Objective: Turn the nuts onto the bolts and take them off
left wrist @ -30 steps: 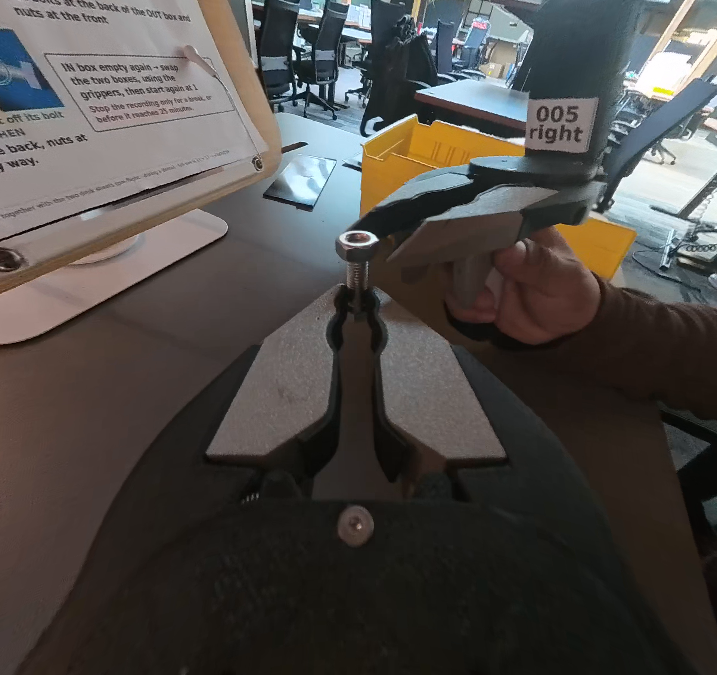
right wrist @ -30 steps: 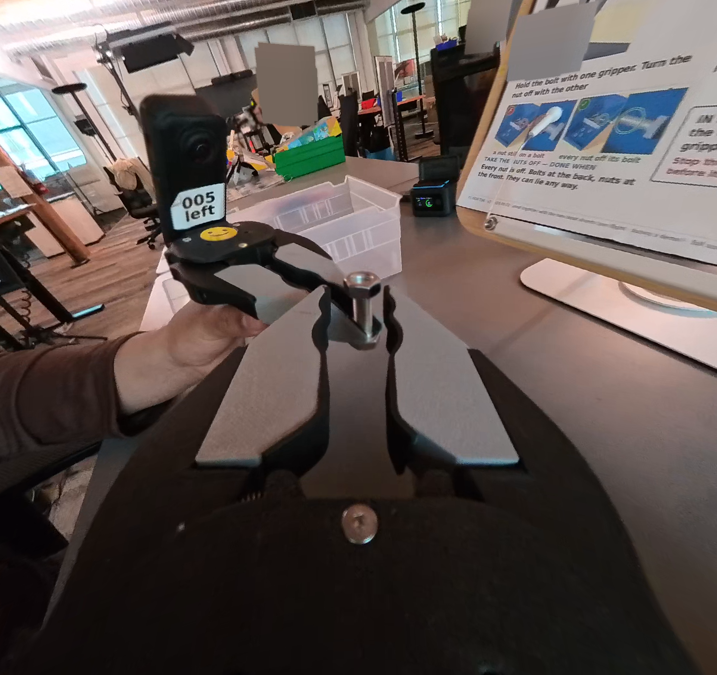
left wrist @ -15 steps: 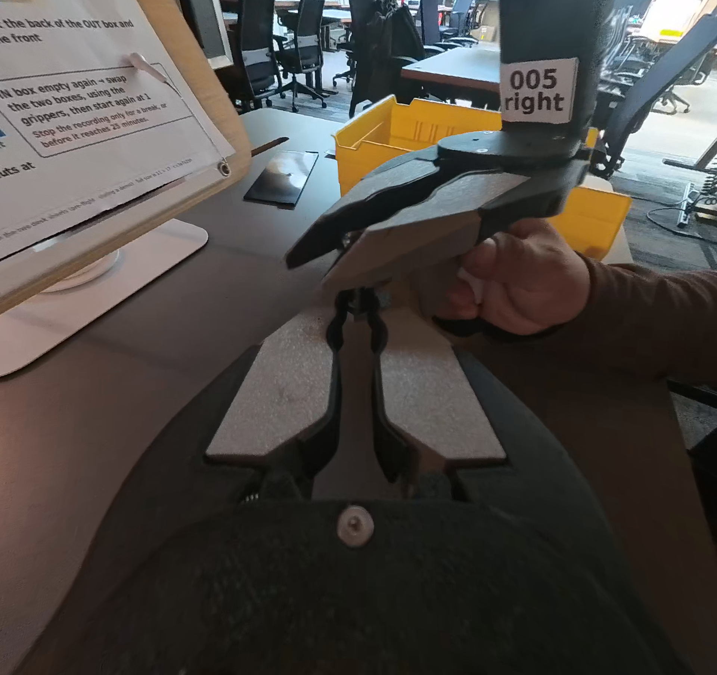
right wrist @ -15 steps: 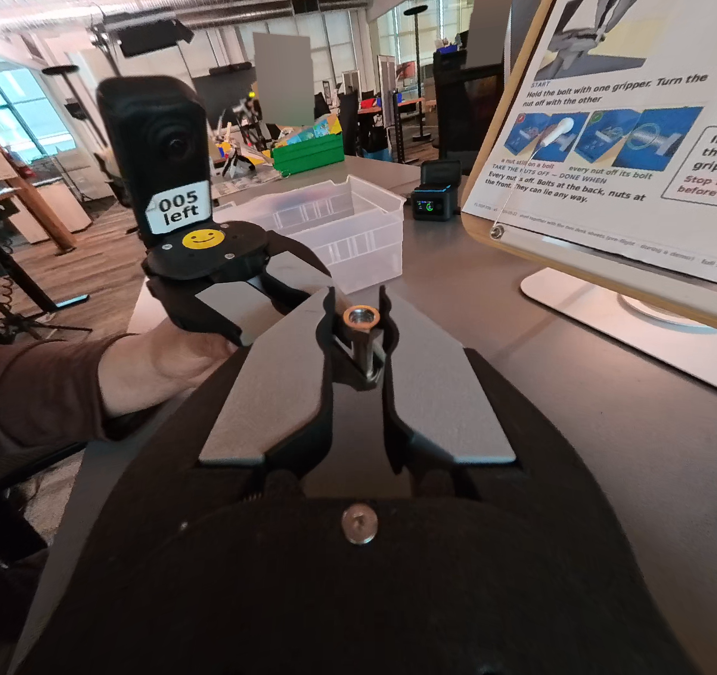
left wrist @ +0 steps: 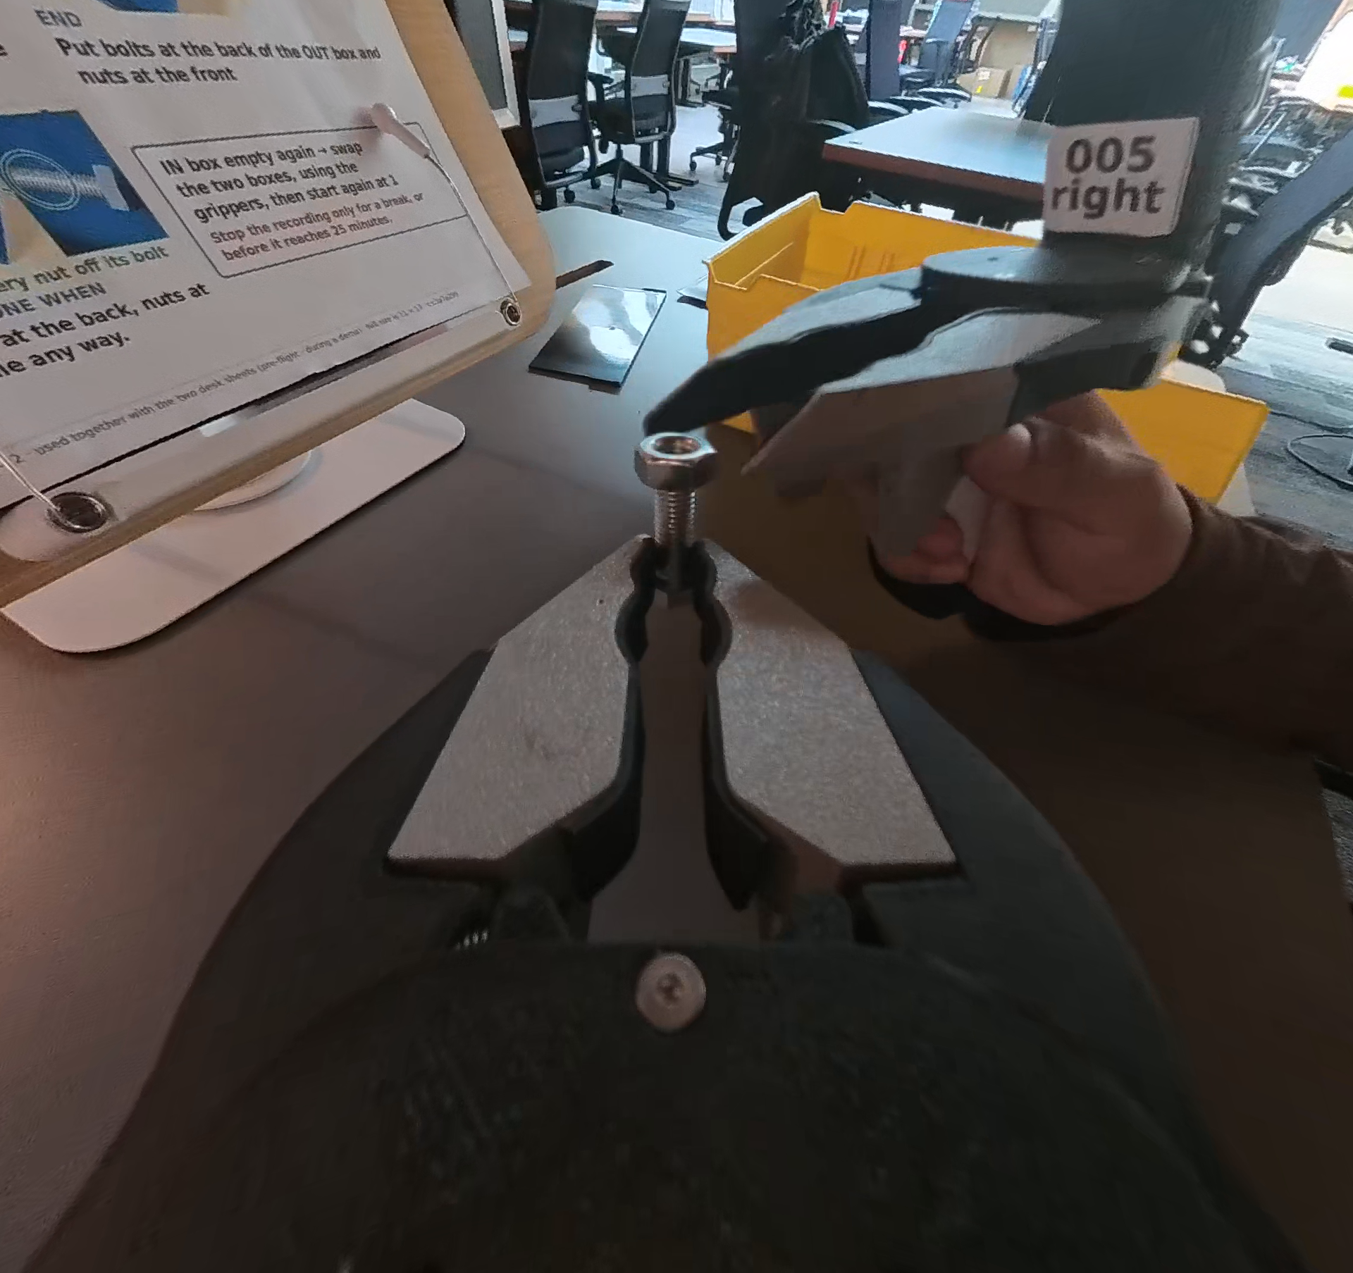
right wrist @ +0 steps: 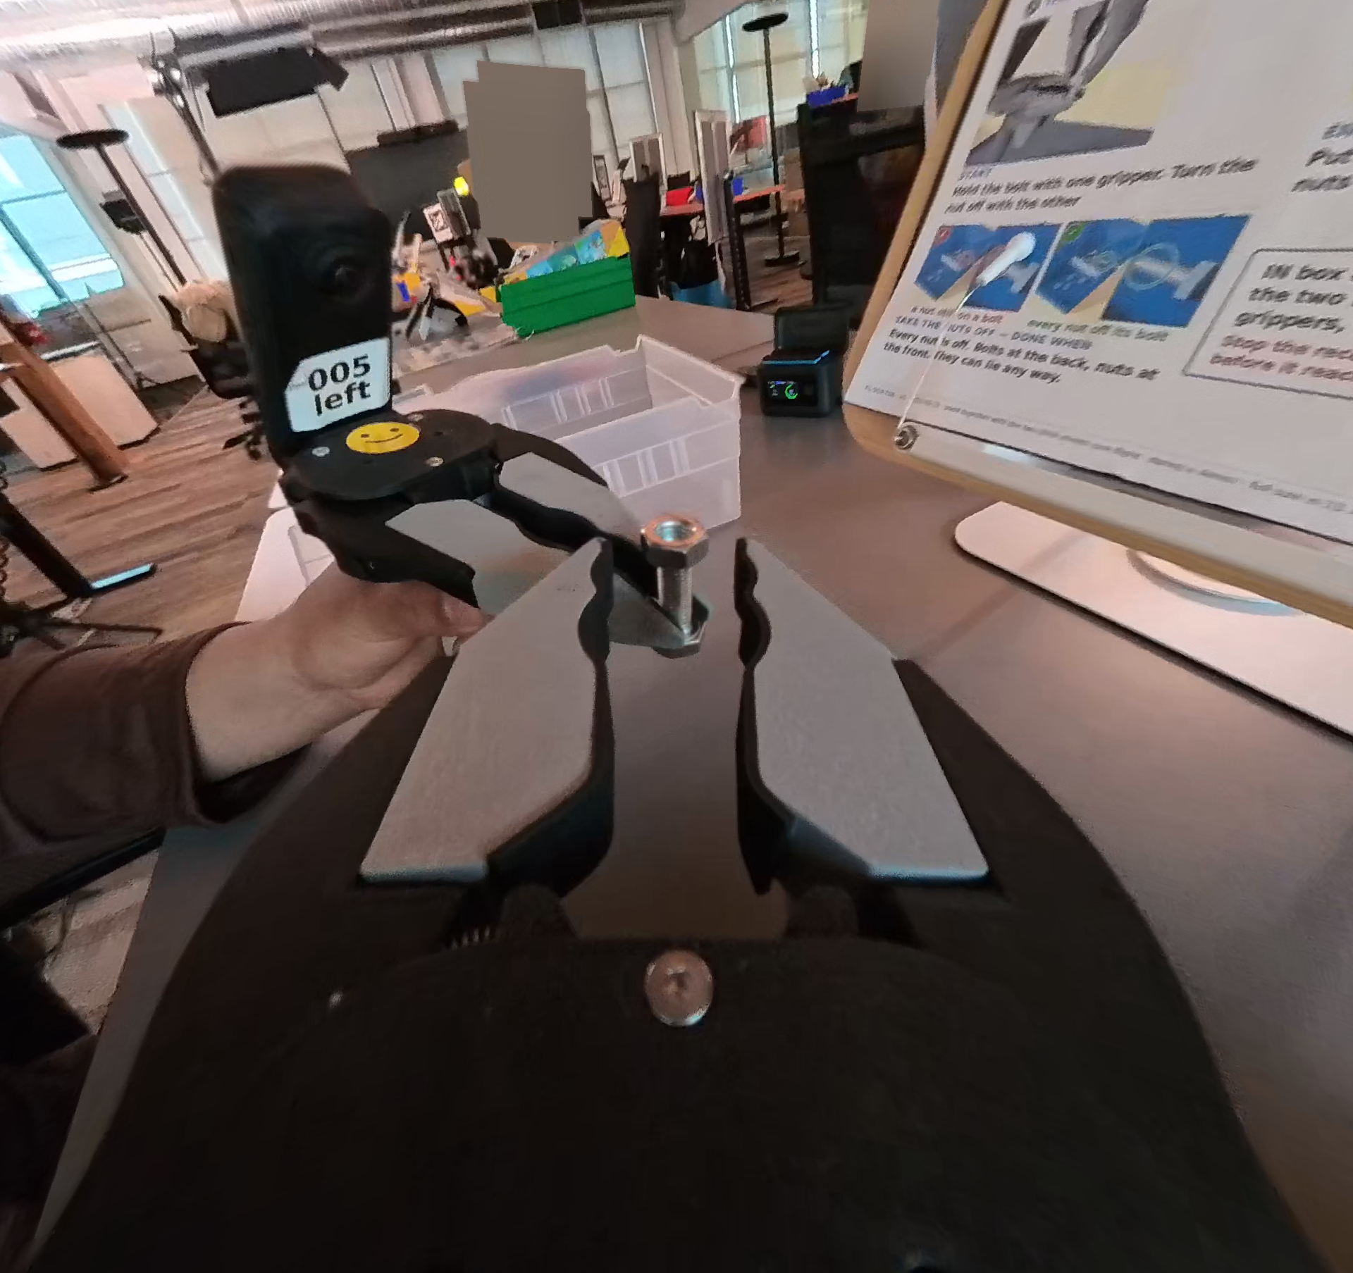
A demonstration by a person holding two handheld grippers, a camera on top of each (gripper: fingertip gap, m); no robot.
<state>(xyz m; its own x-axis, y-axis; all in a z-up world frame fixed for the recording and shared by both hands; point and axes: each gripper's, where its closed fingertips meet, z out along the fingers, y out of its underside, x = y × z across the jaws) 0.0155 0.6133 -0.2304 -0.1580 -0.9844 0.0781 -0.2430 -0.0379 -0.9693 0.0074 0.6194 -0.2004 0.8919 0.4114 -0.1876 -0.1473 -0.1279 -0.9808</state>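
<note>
The left gripper (left wrist: pixel 674 568) had its fingers narrowed on the lower end of the bolt (left wrist: pixel 675 522), which stood upright above the dark worktop (left wrist: pixel 439 579) with the nut (left wrist: pixel 674 457) seated at the top of its thread. The right gripper (right wrist: pixel 670 579) hung with its fingers spread wide, one either side of the nut and clear of it, gripping nothing. Each gripper carried a white printed label on its black camera mast; the left one also bore a yellow smiley sticker (right wrist: pixel 382 437), seen only from the right wrist view. An instruction sheet (left wrist: pixel 220 176) with printed text and blue pictures was clipped to a wooden board on a white stand; both views caught it, each a different part. The left wrist view alone showed the yellow bin (left wrist: pixel 842 272) behind the right gripper, a black flat plate (left wrist: pixel 600 345) lying on the worktop and rows of office chairs beyond. The right wrist view alone showed the clear plastic bin (right wrist: pixel 644 433), a small black device with a lit screen (right wrist: pixel 794 381), and a green crate (right wrist: pixel 567 297) on a farther table. A hand (left wrist: pixel 1047 520) in a brown sleeve held the right gripper; another hand (right wrist: pixel 351 645) held the left.
</note>
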